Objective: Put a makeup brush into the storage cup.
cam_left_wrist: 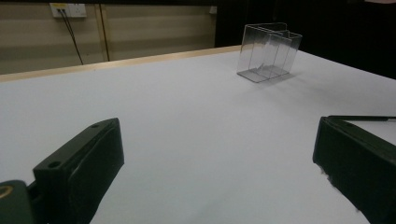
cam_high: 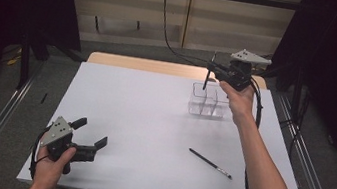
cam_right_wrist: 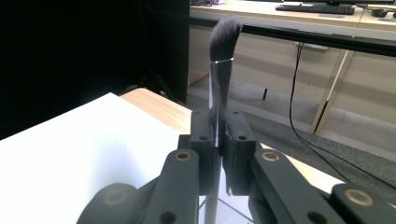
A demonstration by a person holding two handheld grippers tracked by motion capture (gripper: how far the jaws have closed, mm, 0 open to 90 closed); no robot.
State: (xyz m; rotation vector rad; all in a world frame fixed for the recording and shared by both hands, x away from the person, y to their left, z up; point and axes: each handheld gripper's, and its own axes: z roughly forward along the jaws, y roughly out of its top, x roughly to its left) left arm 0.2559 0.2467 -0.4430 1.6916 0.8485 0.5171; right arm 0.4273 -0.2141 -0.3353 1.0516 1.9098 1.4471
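The right gripper [cam_high: 214, 71] is clamping a makeup brush [cam_high: 208, 71] between its two black jaws, which are pressing flat against the handle from both sides, as the right gripper [cam_right_wrist: 218, 140] view is showing plainly. The makeup brush [cam_right_wrist: 220, 70] is standing close to upright in that grip, with its dark bristle head pointing up (a thin silver band is sitting just under the bristles) and its lower end hanging over the clear divided organizer [cam_high: 209, 100]. From the high view the tip is sitting at or just inside the organizer's left compartment, though whether it is touching the bottom is hard to tell. The organizer itself is resting on the white table [cam_high: 153, 117], toward its far right part, and the person's right hand [cam_high: 237, 97] is reaching just behind it. A second dark brush [cam_high: 210, 163] is lying flat on the table, well nearer the person than the organizer and slightly to its right. Far to the near left of the organizer, the left gripper [cam_high: 91, 138] is idling low over the table with its jaws spread wide and nothing between them; its own view is looking across bare table toward the clear divided organizer [cam_left_wrist: 268, 52].
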